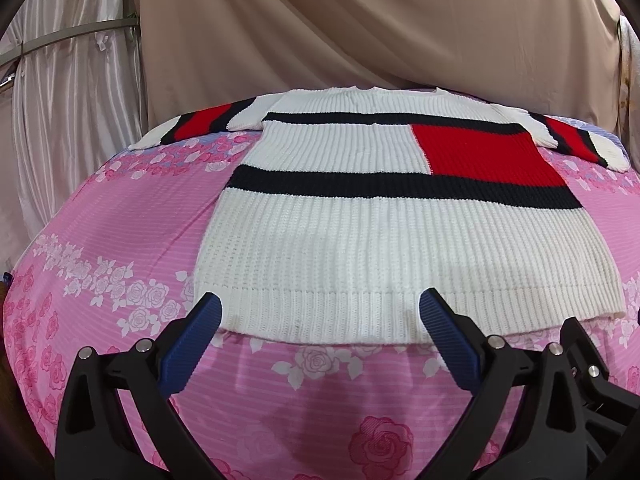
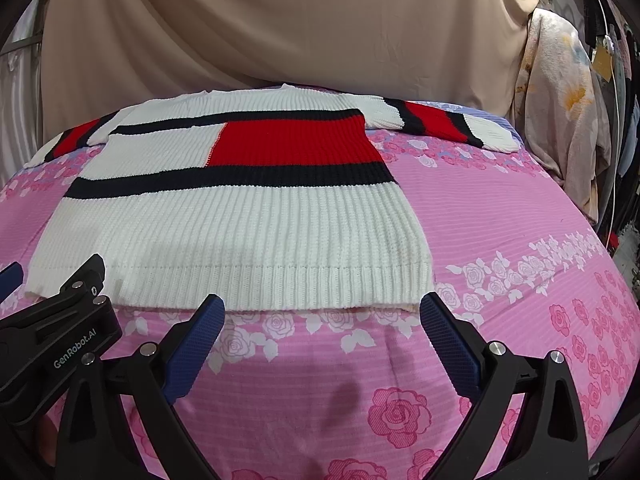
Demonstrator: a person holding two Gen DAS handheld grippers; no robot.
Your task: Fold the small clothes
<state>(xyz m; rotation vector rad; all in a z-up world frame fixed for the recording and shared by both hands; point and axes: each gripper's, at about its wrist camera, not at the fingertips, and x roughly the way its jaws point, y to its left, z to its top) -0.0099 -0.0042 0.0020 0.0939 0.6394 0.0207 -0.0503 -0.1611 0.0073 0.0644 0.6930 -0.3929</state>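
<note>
Folding has not begun: the white ribbed knit sweater with red block and navy stripes lies flat, sleeves spread toward 10 and 2 o'clock, on the pink rose-print bedsheet, while the left gripper and right gripper hover spread wide and empty at its hem.

Left gripper: two black plastic arms, V-shaped w/ triangular cut-outs, tipped w/ blue ribbed pads. Round silver screws are seen at the pivots. Right gripper: same build, black arms, blue textured pads, silver screws. On the left gripper's black body, seen in the right wrist view, "GenRobot.AI" is printed in white.
</note>
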